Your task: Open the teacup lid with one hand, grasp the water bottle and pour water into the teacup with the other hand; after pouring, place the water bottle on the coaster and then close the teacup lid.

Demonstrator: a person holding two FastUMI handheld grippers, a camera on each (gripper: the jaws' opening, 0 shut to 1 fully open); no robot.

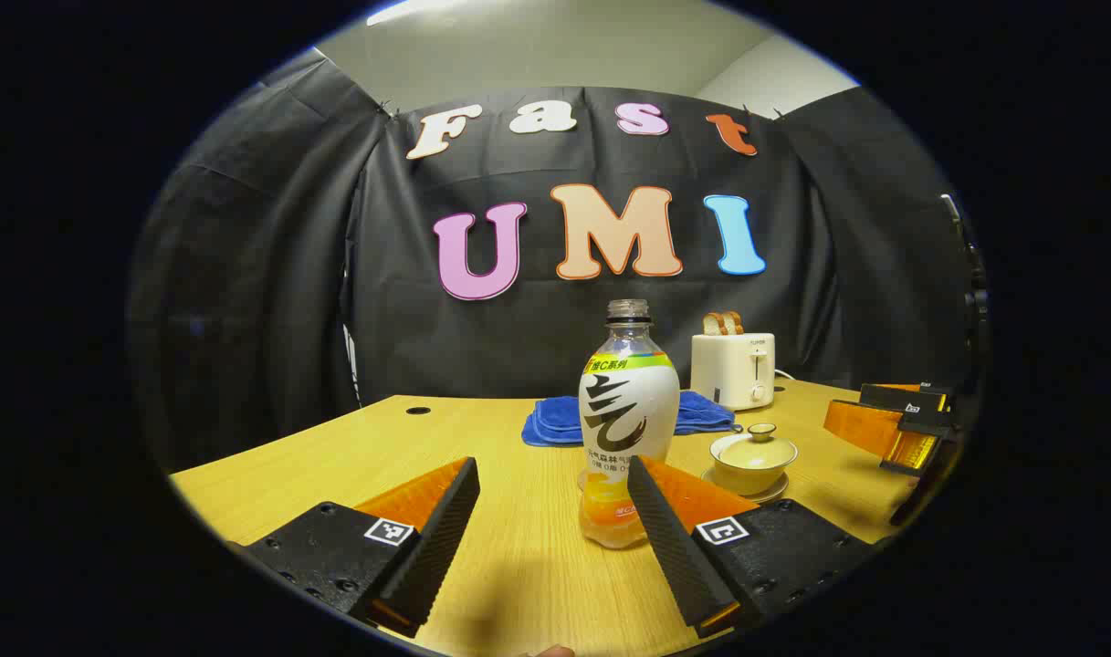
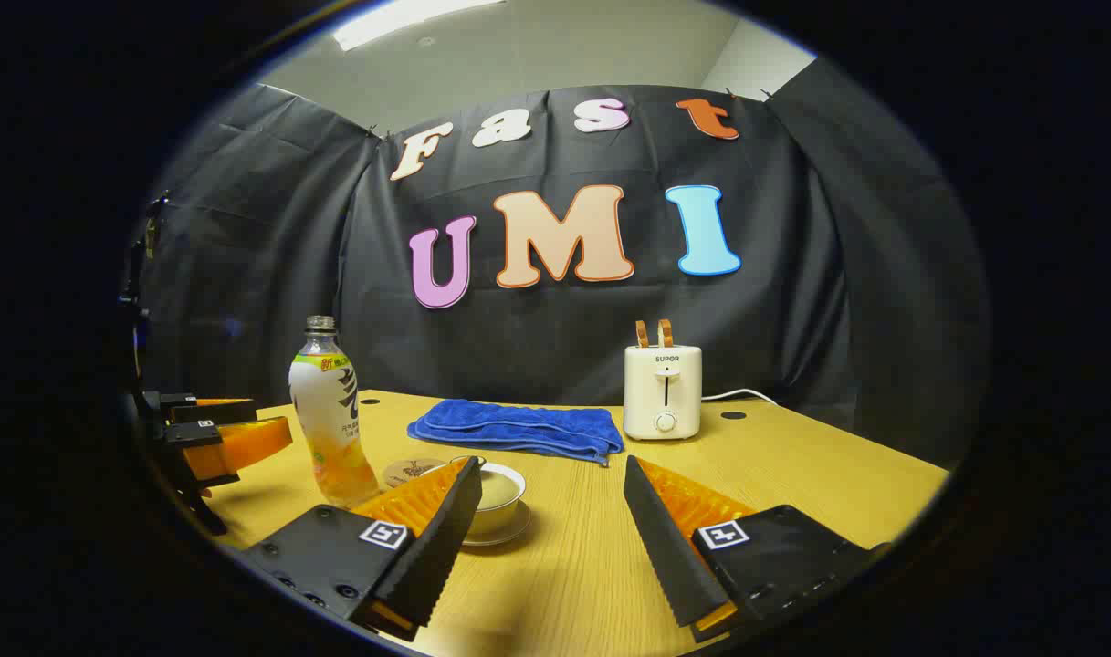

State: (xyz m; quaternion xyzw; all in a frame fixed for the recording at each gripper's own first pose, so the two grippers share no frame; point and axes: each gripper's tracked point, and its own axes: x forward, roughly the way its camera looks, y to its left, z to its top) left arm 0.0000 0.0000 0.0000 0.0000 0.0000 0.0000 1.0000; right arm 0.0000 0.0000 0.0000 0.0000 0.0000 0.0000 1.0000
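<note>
Yellow wooden table (image 1: 518, 566), both my grippers spread wide, grasping nothing.
Left gripper (image 1: 552, 511) partly hides the water bottle (image 1: 628, 411); right gripper (image 2: 548, 520) partly hides the teacup (image 2: 500, 497).

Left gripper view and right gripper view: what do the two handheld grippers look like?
The left gripper and right gripper match: black bolted finger mounts, each bearing a small square black-and-white marker tag, with long wedge-shaped fingers whose inner faces are finely ribbed.

The table (image 2: 792, 474) is smooth light wood, faintly grained. The bottle (image 1: 628, 420) is clear glossy plastic with a printed wrap. The teacup (image 1: 753, 461) looks glazed ceramic. The folded towel (image 2: 518, 427) is soft matt cloth; the toaster (image 2: 663, 391) is smooth plastic.
</note>
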